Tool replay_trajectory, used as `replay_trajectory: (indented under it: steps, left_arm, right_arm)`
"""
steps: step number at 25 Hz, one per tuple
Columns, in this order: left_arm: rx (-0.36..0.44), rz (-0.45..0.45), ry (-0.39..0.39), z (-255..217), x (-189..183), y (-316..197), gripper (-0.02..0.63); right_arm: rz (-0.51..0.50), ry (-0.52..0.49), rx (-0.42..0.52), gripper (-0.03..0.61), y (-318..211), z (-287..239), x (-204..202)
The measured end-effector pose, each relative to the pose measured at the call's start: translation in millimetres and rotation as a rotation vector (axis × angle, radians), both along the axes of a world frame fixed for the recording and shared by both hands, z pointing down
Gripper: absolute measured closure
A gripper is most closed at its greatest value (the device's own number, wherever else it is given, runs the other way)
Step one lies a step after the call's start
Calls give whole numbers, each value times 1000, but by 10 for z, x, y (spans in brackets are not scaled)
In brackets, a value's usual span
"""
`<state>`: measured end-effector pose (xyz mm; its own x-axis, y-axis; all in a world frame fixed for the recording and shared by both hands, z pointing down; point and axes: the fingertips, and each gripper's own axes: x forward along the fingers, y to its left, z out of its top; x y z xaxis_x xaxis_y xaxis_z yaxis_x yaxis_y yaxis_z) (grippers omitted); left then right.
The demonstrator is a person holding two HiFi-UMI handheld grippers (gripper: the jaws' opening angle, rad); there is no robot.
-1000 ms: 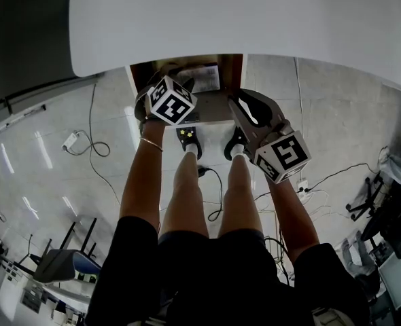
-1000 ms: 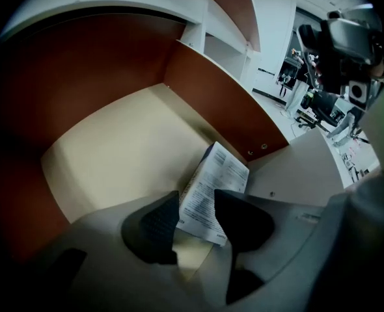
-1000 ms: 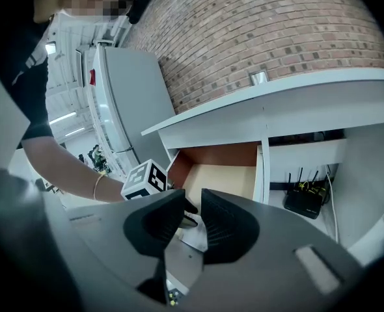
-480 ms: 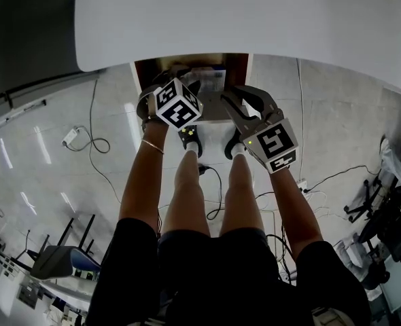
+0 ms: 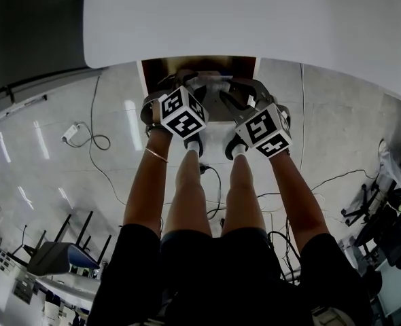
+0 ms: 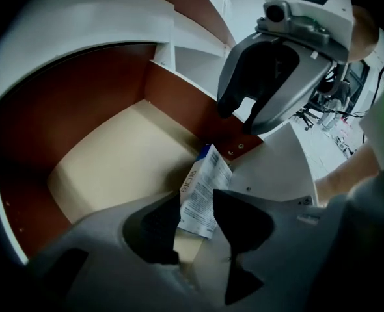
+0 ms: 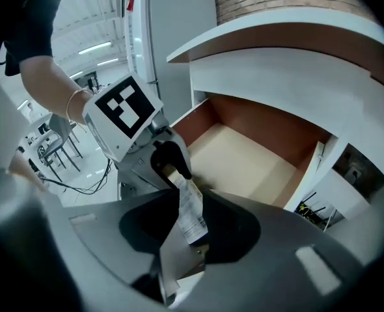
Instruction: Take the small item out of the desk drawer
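The desk drawer (image 6: 107, 168) stands pulled out under the white desktop (image 5: 255, 19). A small white box (image 6: 204, 181) with blue print is at its front right corner. My left gripper (image 6: 195, 203) points steeply down; its jaws have just been closing a little and now sit shut on the box's sides. In the right gripper view the box (image 7: 191, 213) hangs edge-on from the left gripper (image 7: 169, 161). My right gripper (image 7: 192, 236) is close beside it, open; its jaws have just been opening, with the box seen between them but not pressed. The head view shows both grippers, left (image 5: 190, 87) and right (image 5: 236, 92), at the drawer.
The drawer's red-brown walls (image 7: 257, 119) and cream floor (image 7: 244, 158) hold nothing else that I can see. The person's legs (image 5: 214, 189) are under the grippers. Cables (image 5: 92, 138) lie on the tiled floor; chairs (image 5: 58, 257) stand at lower left.
The right gripper has swung inward and toward the drawer, and its marker cube has rolled. The left gripper has shifted slightly and stays at the drawer's front.
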<state>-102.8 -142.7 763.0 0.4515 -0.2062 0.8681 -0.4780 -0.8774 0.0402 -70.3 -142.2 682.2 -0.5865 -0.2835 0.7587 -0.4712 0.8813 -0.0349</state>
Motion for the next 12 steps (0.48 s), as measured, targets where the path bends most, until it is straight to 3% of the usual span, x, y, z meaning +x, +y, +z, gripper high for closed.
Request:
replay_trajectory:
  steps: [12]
  left_arm:
    - [-35, 105, -5, -101, -10, 179, 460]
  right_arm:
    - [-229, 189, 30, 419, 0, 334, -197]
